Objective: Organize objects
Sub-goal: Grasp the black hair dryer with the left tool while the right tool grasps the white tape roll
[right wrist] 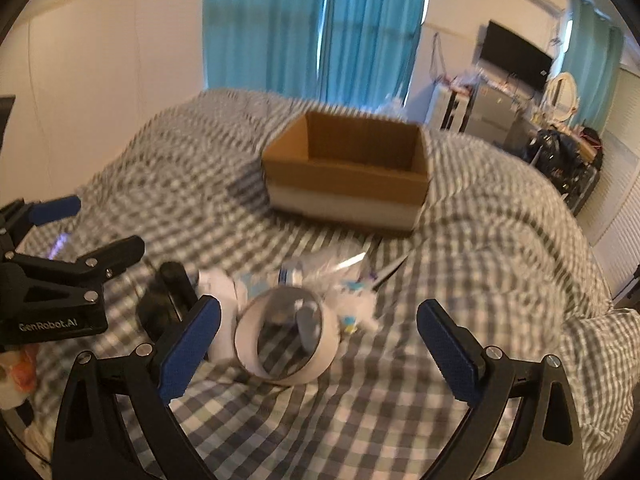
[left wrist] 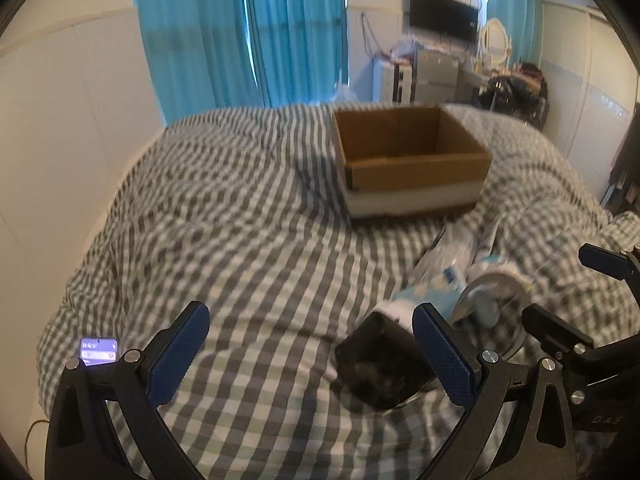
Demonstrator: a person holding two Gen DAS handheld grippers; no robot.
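An open cardboard box stands on the checked bed cover, also in the right wrist view. A black box-like object lies just left of my left gripper's right finger; it shows at the left of the right wrist view. A white tape roll lies between my right gripper's fingers, with a white sock and clear plastic packets behind it. My left gripper is open and empty. My right gripper is open over the roll; it also shows in the left wrist view.
A lit phone lies at the bed's left edge. A white wall runs along the left. Blue curtains hang behind the bed. A TV, mirror and cluttered dresser stand at the far right.
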